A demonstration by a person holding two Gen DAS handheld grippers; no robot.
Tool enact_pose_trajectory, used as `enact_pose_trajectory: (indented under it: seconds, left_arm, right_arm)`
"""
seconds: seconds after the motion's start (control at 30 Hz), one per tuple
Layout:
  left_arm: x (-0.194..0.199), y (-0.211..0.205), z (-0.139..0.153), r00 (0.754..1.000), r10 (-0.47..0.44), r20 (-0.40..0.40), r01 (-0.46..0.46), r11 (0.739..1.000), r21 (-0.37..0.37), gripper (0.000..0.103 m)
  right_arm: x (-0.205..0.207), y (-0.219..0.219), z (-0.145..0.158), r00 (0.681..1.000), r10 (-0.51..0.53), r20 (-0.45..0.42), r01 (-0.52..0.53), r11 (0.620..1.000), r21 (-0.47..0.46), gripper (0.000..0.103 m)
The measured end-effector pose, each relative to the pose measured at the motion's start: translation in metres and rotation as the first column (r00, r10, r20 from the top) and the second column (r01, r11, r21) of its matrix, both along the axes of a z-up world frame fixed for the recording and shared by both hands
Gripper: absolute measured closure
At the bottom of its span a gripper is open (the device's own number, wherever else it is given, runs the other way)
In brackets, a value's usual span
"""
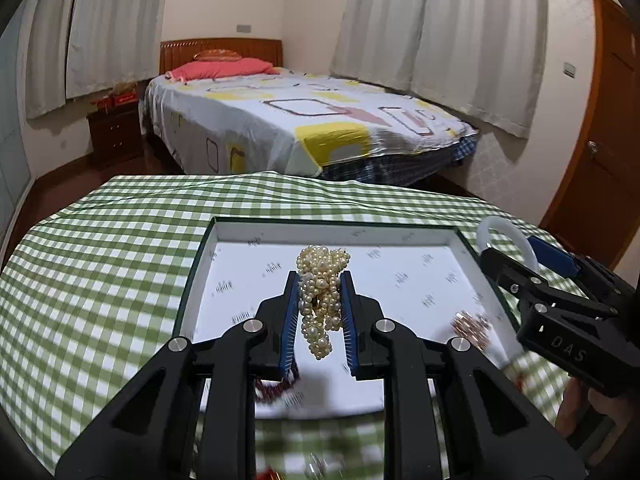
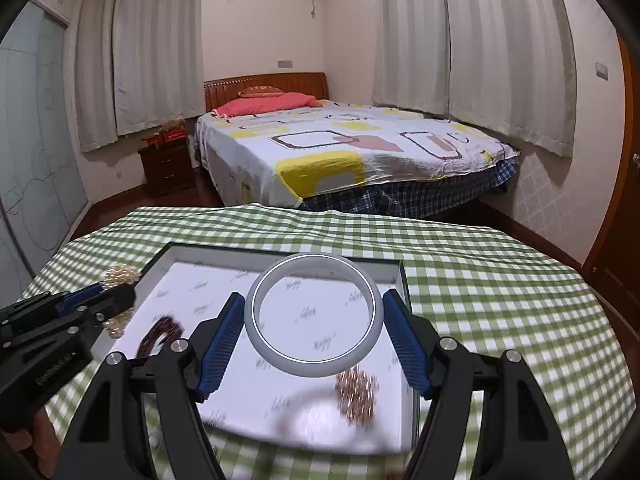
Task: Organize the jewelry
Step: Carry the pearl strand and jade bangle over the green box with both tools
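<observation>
My left gripper (image 1: 320, 284) is shut on a bunched pearl necklace (image 1: 322, 300) and holds it above the white tray (image 1: 336, 236). The pearls also show at the left of the right wrist view (image 2: 120, 276). My right gripper (image 2: 314, 304) is shut on a white bangle (image 2: 256, 320), held flat above the tray (image 2: 280, 254). In the left wrist view the bangle (image 1: 508, 236) and right gripper (image 1: 516, 264) are at the tray's right edge. A dark red bead bracelet (image 2: 158, 338) and a rose-gold chain piece (image 2: 356, 394) lie in the tray.
The tray sits on a table with a green checked cloth (image 2: 500, 288). Blurred small items lie on the cloth near the front edge (image 1: 320, 468). A bed (image 2: 352, 152), curtains and a wooden door (image 1: 600, 160) are beyond the table.
</observation>
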State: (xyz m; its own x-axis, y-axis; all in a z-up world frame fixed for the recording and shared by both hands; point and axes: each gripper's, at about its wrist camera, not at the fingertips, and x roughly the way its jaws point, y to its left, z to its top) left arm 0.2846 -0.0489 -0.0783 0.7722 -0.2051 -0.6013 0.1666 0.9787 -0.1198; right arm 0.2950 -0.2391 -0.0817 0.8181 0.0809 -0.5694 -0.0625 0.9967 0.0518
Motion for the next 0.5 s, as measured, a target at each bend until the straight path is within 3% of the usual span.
enact_pose_trajectory:
  seconds: [0.23, 0.5]
  left_arm:
    - [0.062, 0.011, -0.015, 0.997, 0.038, -0.067, -0.038, 0.999, -0.002, 0.083]
    - [0.108, 0.008, -0.037, 0.984, 0.021, -0.175, -0.017, 0.999, 0.027, 0.083]
  right_arm:
    - [0.047, -0.010, -0.025, 0.997, -0.022, -0.071, 0.021, 1.000, -0.010, 0.034]
    - [0.079, -0.015, -0.042, 0.987, -0.017, -0.159, 0.013, 1.000, -0.028, 0.034]
